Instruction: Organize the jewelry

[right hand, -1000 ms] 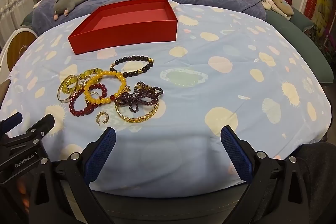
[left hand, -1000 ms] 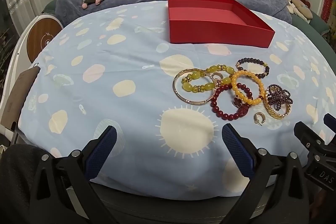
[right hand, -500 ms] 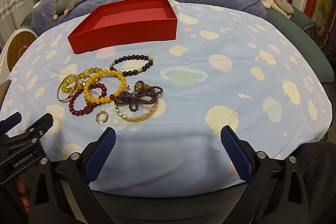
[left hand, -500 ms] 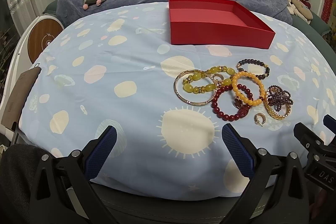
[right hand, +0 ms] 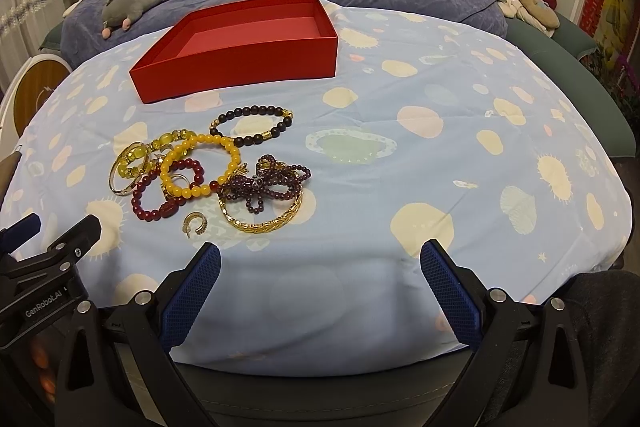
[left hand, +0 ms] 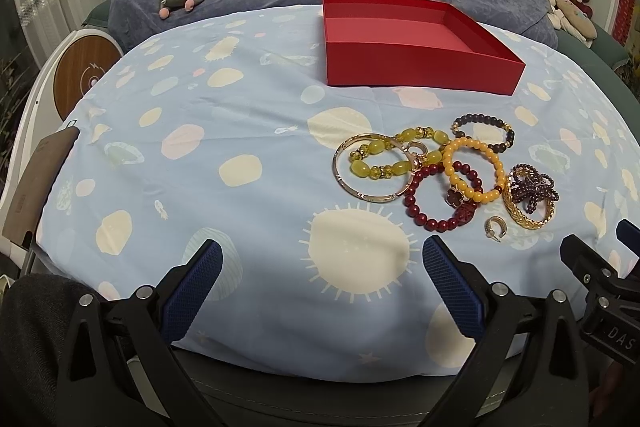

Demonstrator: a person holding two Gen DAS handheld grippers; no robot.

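Both grippers empty, jaws wide apart: left gripper (left hand: 322, 283), right gripper (right hand: 320, 283), low at near edge of blue spotted tabletop (left hand: 240, 131). Bracelet pile (right hand: 208, 175) lies between them, just before the empty red box (right hand: 240, 47).

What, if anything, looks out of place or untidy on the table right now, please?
The jewelry sits in an overlapping heap on the tablecloth, not in the empty red box. The purple bead strand lies tangled across the gold chain bracelet, and the yellow bead bracelet overlaps the dark red one.
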